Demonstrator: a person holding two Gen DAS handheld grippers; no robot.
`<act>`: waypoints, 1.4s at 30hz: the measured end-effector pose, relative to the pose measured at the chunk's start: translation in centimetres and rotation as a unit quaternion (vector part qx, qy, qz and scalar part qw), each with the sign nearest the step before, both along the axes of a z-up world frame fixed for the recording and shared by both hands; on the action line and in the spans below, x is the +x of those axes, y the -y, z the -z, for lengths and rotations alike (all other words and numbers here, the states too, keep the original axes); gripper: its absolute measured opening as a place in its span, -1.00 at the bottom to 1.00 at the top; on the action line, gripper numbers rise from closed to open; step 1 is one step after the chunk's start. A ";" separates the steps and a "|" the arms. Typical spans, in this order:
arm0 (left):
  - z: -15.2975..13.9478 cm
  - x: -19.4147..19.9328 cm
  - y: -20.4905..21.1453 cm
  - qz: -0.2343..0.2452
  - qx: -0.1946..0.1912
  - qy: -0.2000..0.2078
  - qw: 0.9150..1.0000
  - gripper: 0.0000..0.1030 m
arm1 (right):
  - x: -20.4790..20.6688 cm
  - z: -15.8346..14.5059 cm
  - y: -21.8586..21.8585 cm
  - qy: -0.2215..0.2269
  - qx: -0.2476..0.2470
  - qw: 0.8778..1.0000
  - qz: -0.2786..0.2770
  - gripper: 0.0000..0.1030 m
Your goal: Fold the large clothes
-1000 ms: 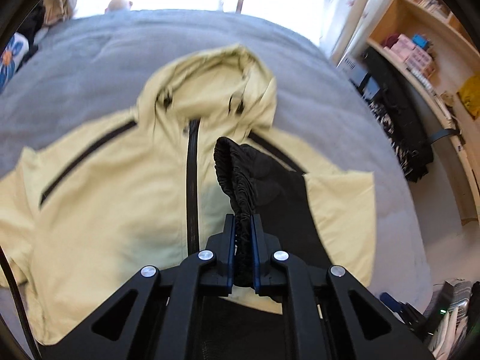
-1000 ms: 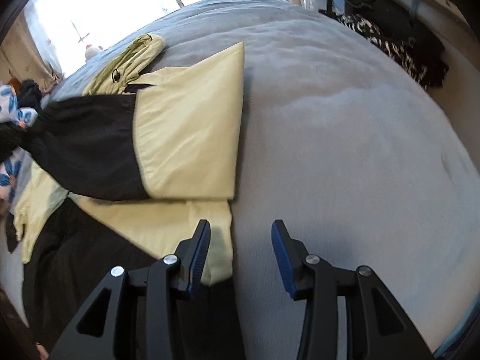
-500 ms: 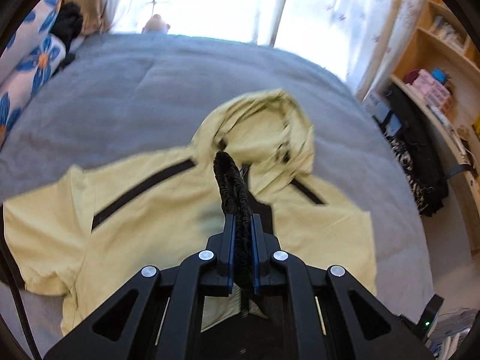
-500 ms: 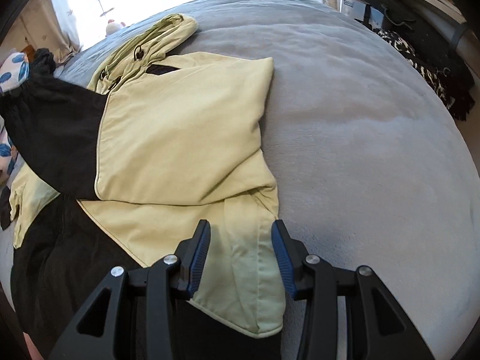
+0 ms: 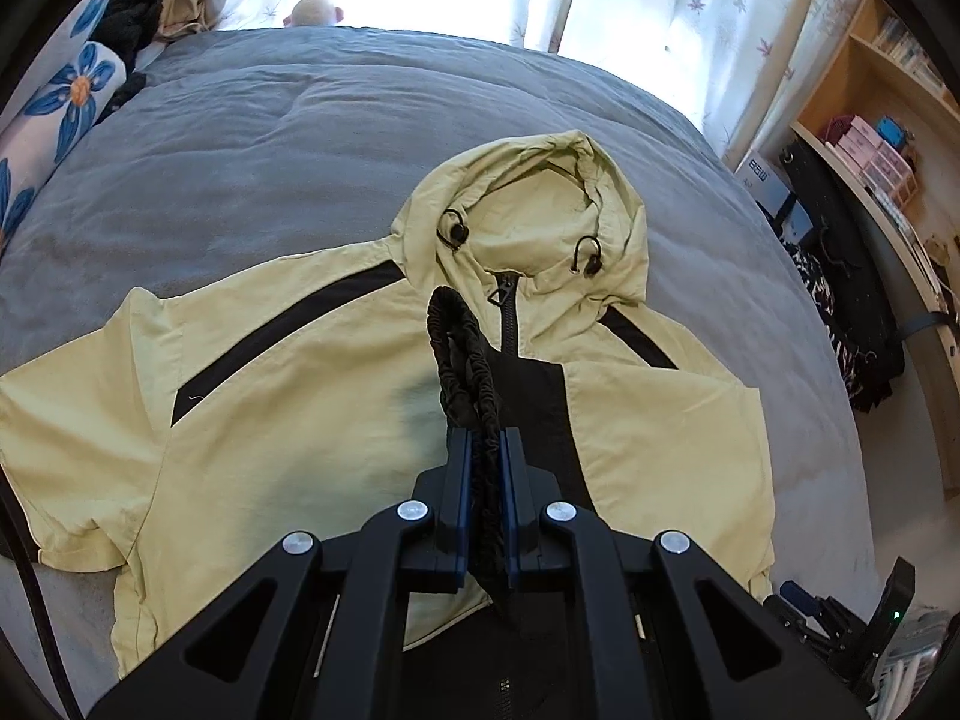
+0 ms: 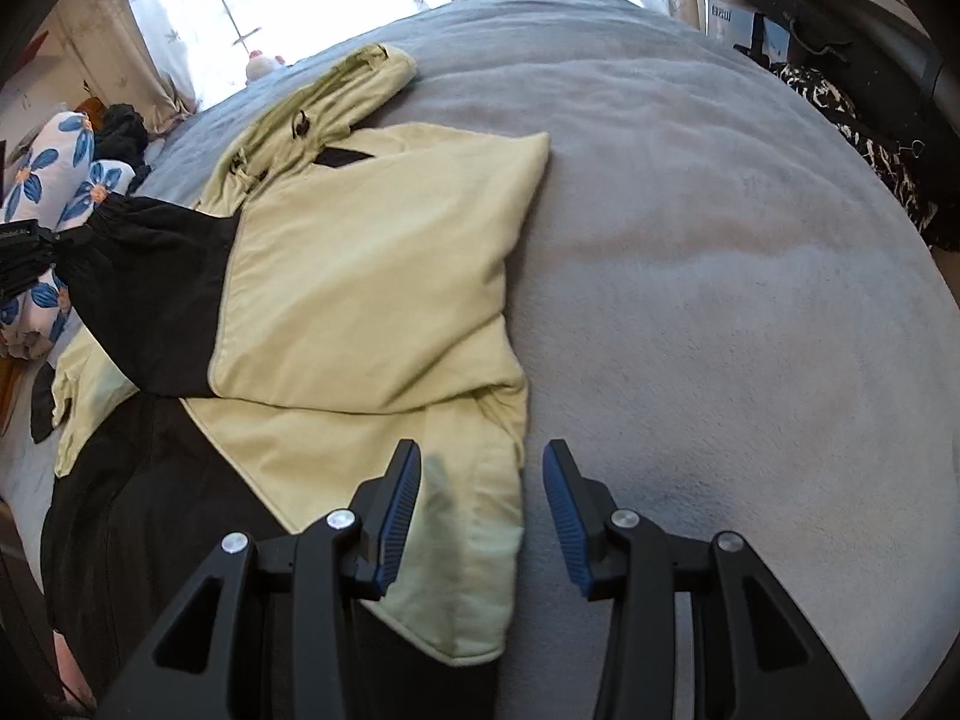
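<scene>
A pale yellow jacket (image 5: 288, 420) with black panels lies front-up on a grey bed (image 5: 252, 138). Its long axis runs straight away from the left gripper (image 5: 483, 450): hood (image 5: 540, 204) at the far end, pointing toward the window, hem near and partly hidden under the gripper body. The black zipper (image 5: 509, 318) follows that same axis, just right of the gripper's centreline.

The left gripper is pressed together on a black elastic cuff (image 5: 465, 354), which stands up beyond the fingertips above the jacket's chest. The sleeve attached to it, black then yellow, is folded across the front; in the right wrist view the sleeve (image 6: 336, 276) stretches off to the left, its black end raised.

The right gripper (image 6: 480, 495) is spread wide, holding nothing. The yellow side edge of the jacket lies below, between the fingers and nearer the left finger (image 6: 399, 504); bare blanket lies under the right one.
</scene>
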State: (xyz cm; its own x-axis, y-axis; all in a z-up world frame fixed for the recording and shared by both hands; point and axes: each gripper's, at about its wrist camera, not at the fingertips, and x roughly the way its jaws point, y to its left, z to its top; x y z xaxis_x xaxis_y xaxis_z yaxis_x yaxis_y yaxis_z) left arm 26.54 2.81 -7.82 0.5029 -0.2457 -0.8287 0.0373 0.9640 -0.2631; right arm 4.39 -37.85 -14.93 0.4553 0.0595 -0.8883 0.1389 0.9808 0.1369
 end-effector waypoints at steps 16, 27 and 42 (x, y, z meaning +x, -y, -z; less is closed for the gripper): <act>-0.3 -0.1 -1.9 -0.020 -0.011 0.019 1.000 -0.87 | 4.0 1.6 -1.5 -0.012 -0.109 0.994 0.031 -0.79; 9.5 0.5 -8.0 -0.062 -0.005 -0.072 0.995 -0.67 | 3.0 0.5 -1.3 -0.039 -0.081 0.996 -0.005 -0.56; 11.6 5.1 -4.7 -0.014 0.005 -0.088 0.996 -0.30 | 13.6 -1.1 3.7 -0.017 0.057 0.995 0.077 -0.04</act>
